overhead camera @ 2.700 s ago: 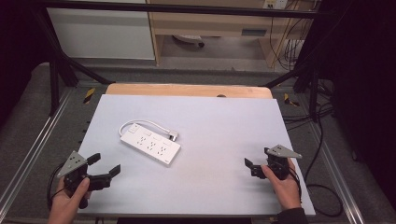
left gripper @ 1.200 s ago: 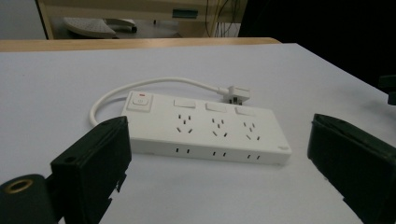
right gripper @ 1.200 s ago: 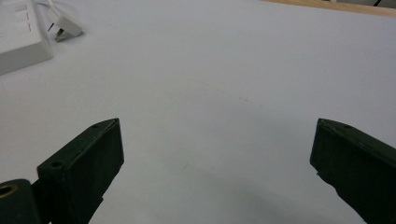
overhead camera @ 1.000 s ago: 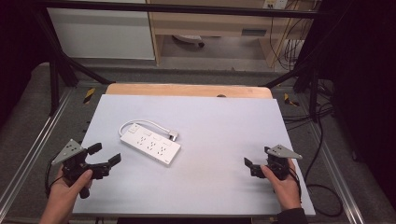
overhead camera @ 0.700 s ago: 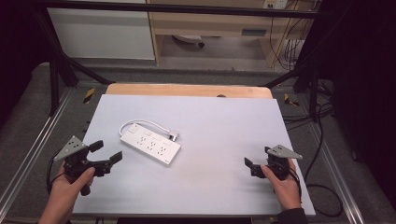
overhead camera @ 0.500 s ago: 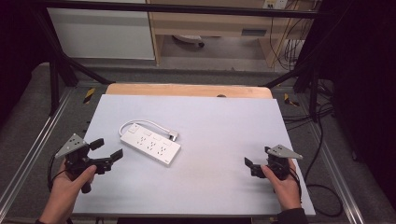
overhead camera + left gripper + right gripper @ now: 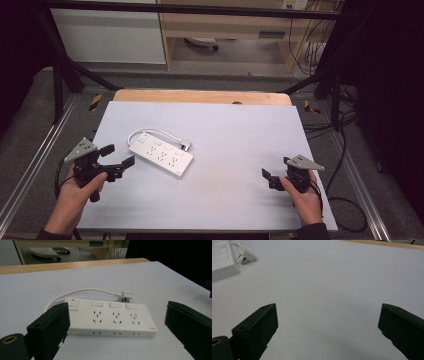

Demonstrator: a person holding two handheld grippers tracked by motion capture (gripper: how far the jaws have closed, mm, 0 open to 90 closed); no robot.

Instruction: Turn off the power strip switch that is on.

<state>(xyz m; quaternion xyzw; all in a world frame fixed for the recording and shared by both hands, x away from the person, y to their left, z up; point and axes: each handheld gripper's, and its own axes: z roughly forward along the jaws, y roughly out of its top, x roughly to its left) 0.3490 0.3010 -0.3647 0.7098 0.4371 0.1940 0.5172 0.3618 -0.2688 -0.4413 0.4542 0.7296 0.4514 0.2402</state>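
On the white table (image 7: pixel 225 125), a white power strip (image 7: pixel 161 159) lies flat at a slant, left of centre, with a red-marked switch (image 7: pixel 72 303) at one end and three banks of sockets, each under its own button. Its short white cord (image 7: pixel 155 132) loops round the far side and ends in a plug (image 7: pixel 185 146) resting just beside the strip's body. Your left tongs (image 7: pixel 119 156), jaws spread wide, hover near the strip's closer end, which sits between the jaws in the left gripper view without touching them. Your right tongs (image 7: pixel 270 179), also spread apart, rest well away at the table's right edge.
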